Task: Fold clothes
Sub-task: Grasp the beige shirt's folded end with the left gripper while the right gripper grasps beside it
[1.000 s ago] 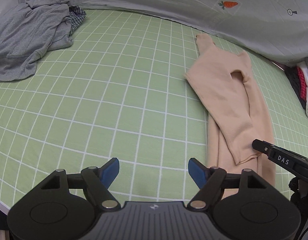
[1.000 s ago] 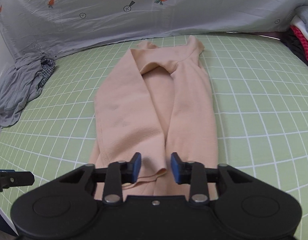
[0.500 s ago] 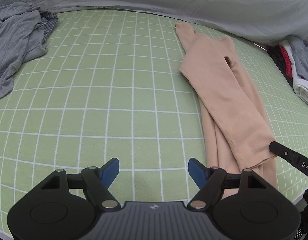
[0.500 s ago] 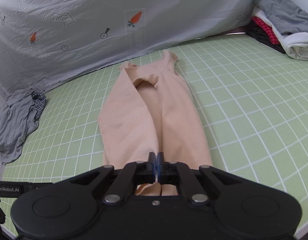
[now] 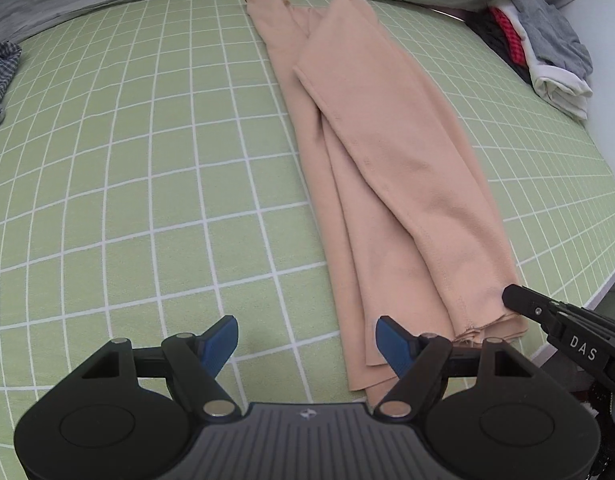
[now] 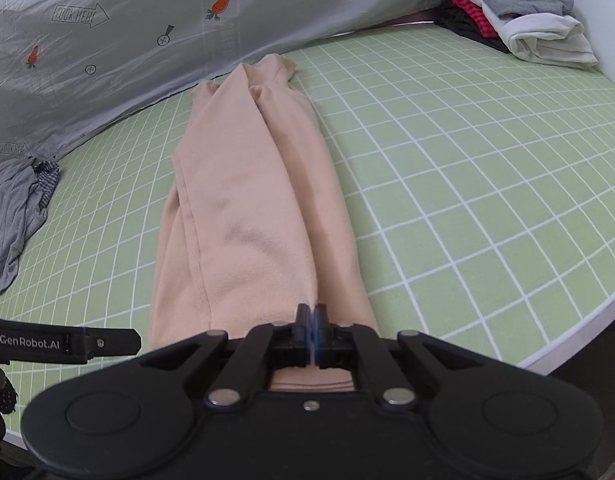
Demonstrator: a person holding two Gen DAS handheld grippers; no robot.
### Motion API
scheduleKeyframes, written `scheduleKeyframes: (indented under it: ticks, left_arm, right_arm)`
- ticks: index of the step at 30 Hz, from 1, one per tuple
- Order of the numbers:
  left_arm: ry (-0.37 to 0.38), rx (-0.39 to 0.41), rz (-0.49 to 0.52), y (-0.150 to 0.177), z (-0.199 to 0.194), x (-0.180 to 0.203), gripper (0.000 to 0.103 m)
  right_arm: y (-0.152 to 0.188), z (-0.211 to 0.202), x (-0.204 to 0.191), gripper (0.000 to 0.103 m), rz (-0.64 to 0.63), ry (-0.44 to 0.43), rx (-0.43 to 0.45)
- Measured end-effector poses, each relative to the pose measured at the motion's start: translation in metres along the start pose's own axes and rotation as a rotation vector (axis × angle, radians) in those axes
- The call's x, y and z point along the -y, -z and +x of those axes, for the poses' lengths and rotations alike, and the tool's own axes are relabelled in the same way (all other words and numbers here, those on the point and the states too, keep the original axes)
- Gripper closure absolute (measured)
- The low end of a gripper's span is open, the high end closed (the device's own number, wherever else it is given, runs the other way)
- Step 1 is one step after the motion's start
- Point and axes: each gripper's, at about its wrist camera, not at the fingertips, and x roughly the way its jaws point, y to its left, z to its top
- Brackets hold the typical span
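Observation:
A long peach garment (image 5: 387, 160) lies lengthwise on the green checked mat (image 5: 147, 160), folded into a narrow strip with one layer lapped over the other. My right gripper (image 6: 311, 316) is shut on the top layer of the peach garment (image 6: 247, 200) at its near end, and the cloth rises to the pads. In the left wrist view one of its fingers (image 5: 519, 300) meets the garment's near right corner. My left gripper (image 5: 307, 340) stands open just above the mat. Its right pad is over the garment's near left edge and nothing is between its fingers.
A grey sheet printed with carrots (image 6: 107, 40) hangs along the back. A crumpled grey heap of clothes (image 6: 11, 208) lies at the far left. A stack of folded clothes (image 5: 547, 52) sits at the far right. The mat's edge (image 6: 567, 336) runs close on the near right.
The right jaws closed on the garment's near hem. The garment went from spread open to a narrower lapped strip. My left gripper moved right to the garment's near end, staying open.

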Motion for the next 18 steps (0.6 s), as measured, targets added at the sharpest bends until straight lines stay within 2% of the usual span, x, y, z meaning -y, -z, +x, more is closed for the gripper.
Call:
scheduleKeyframes:
  ticks: [5,6,7,8,9,10,13,18]
  left_arm:
    - [-0.009,0.01,0.007,-0.001,-0.002,0.009,0.027]
    - [-0.009,0.017,-0.001,-0.001,-0.003,0.009,0.027]
    - [-0.01,0.026,-0.017,-0.003,-0.005,0.01,0.027]
    - [-0.013,0.036,-0.034,-0.005,-0.005,0.01,0.027]
    - [-0.026,0.047,-0.054,-0.006,-0.006,0.011,0.027]
    - [-0.035,0.055,-0.067,-0.008,-0.005,0.012,0.026]
    - [-0.03,0.057,-0.067,-0.013,0.004,0.022,0.025]
    - [-0.061,0.036,-0.081,-0.011,0.016,0.031,0.025]
  right_arm:
    - [-0.002,0.0,0.004,0.099,0.013,-0.008,-0.002]
    - [-0.004,-0.002,0.005,0.091,0.018,-0.007,0.013]
    - [-0.007,-0.005,0.005,0.068,0.019,-0.003,0.026]
    - [-0.01,-0.006,0.005,0.055,0.01,0.01,0.036]
    - [-0.012,-0.005,0.004,0.032,-0.004,0.027,0.045]
    - [-0.015,-0.004,0.003,0.022,-0.017,0.043,0.053]
    - [-0.021,0.008,0.002,0.017,-0.069,0.064,0.033]
    - [-0.026,0.031,-0.003,0.016,-0.13,0.044,-0.017]
